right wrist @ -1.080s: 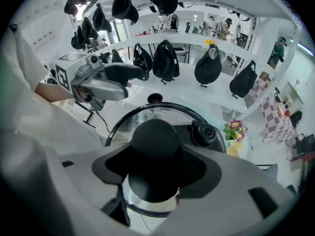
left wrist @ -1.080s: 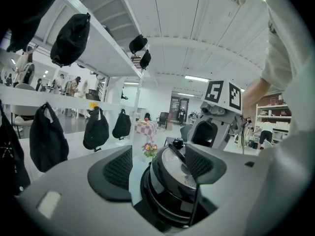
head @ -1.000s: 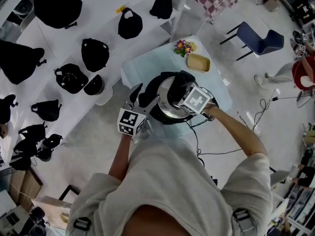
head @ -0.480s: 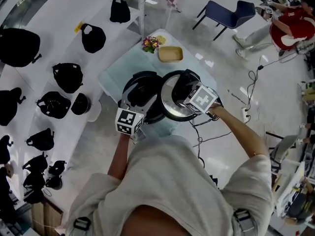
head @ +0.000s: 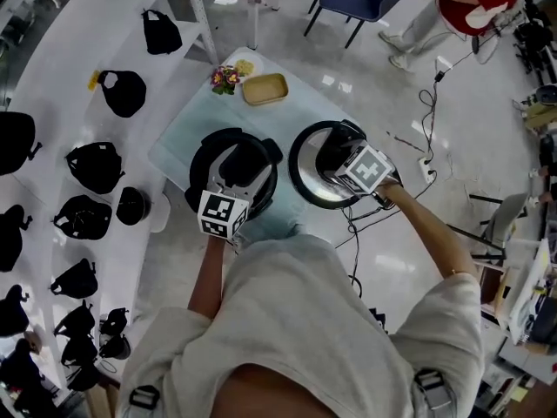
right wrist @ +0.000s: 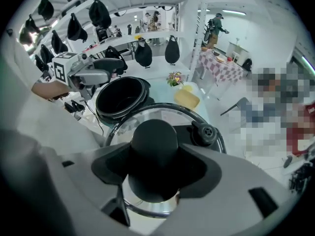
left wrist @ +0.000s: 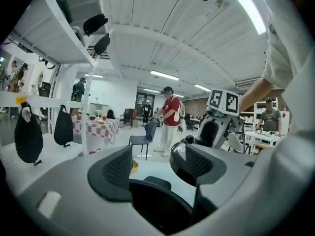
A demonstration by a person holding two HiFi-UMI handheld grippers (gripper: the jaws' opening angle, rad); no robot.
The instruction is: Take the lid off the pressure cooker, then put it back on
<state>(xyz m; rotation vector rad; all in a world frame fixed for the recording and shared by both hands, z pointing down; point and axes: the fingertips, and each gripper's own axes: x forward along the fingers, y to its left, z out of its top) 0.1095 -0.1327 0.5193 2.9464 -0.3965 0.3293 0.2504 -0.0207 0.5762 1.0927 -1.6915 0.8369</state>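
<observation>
The pressure cooker (head: 228,171) is sitting on the tabletop (head: 178,142). Its lid (head: 315,171) is hanging just beside it on the right, with the knob (right wrist: 153,136) sitting between the right gripper (right wrist: 155,168) jaws. Behind the cooker, a tray (head: 265,88) and flowers (head: 224,78) are lying side by side, the flowers to the left. The left gripper (left wrist: 157,166) is hovering at the cooker's near rim.

The lid (head: 312,171) is glossy polished metal with a matt black plastic knob (right wrist: 153,137).
</observation>
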